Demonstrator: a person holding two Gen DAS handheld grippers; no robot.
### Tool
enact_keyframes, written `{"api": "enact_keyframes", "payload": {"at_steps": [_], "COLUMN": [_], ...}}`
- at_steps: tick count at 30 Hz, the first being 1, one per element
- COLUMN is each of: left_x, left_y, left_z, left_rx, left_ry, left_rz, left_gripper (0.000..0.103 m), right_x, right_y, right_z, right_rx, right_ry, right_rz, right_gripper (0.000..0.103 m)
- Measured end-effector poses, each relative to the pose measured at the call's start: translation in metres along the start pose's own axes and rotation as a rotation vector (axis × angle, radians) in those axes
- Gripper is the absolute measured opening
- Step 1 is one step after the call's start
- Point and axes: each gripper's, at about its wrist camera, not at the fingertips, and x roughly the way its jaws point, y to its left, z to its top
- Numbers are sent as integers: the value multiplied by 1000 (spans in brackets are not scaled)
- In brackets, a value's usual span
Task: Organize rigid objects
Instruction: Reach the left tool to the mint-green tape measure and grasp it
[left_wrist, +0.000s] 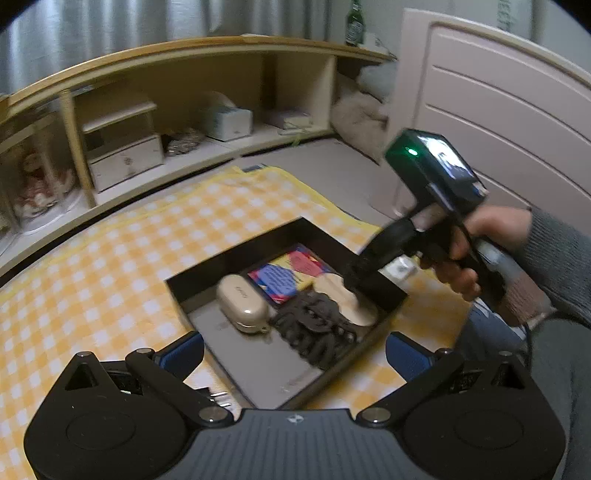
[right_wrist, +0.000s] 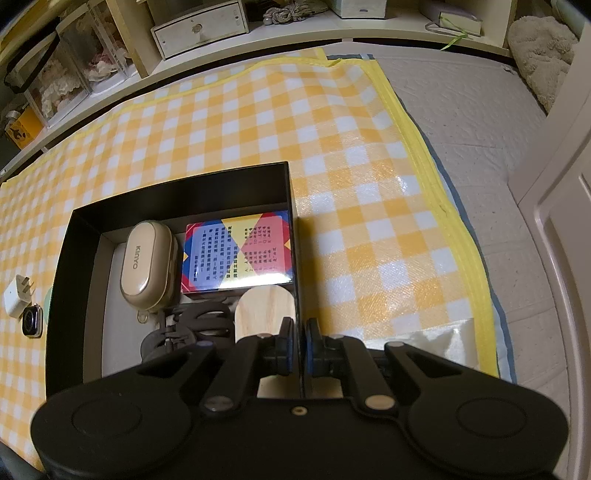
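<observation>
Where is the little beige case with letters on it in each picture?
Left wrist view: the beige case lies in the black box, left of the colourful card box, just below picture centre.
Right wrist view: the beige case stands left of centre, again left of the colourful card box.
Shared landmark: the colourful card box beside it.
</observation>
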Motion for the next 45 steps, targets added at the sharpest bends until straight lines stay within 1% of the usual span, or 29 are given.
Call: {"api": "enact_keyframes", "payload": {"at_steps": [3, 8, 13, 16, 19, 21, 23, 24, 25, 27, 28, 32, 35, 37, 40, 45], "left_x": [0, 1, 0, 3, 8, 14, 20, 24, 27, 36, 41, 59, 72, 81, 86, 86], "left_y": [15, 49, 84, 104, 121, 131, 137, 137, 137, 137, 137, 137, 134, 132, 132, 131], "left_z": [-2, -4, -9, -12, -16, -19, -22, -24, -25, -28, -29, -33, -37, -42, -46, -45], "left_rx": [-49, -145, -214, -256, -301, -335, -365, -360, -357, -350, -346, -333, -295, -274, -252, -231], "left_ry": [-14, -31, -30, -11, 22, 49, 78, 89, 102, 127, 136, 163, 179, 204, 225, 231], "left_rz": [49, 110, 197, 239, 222, 168, 157, 157, 163, 165, 163, 167, 178, 190, 206, 224], "left_gripper": [103, 103, 103, 103, 103, 102, 94, 83, 75, 68, 66, 65, 64, 61, 57, 53], "right_x": [0, 0, 0, 0, 0, 0, 0, 0, 0, 0, 0, 0, 0, 0, 0, 0], "right_y": [0, 0, 0, 0, 0, 1, 0, 1, 1, 1, 0, 0, 0, 0, 0, 0], "right_z": [0, 0, 0, 0, 0, 0, 1, 0, 1, 1, 1, 1, 1, 1, 1, 1], "right_rx": [0, 0, 0, -1, 0, -1, -1, 0, -1, -2, -2, -1, -1, -2, -2, -3], "right_ry": [0, 0, 0, 0, 0, 0, 0, 0, 1, 0, 0, 0, 1, 1, 1, 1], "right_rz": [0, 0, 0, 0, -1, 0, 0, -1, -1, -1, -1, 0, 1, 1, 1, 0], "right_gripper": [7, 7, 8, 8, 8, 8, 8, 8, 8, 8, 8, 9, 10, 10, 10, 10]}}
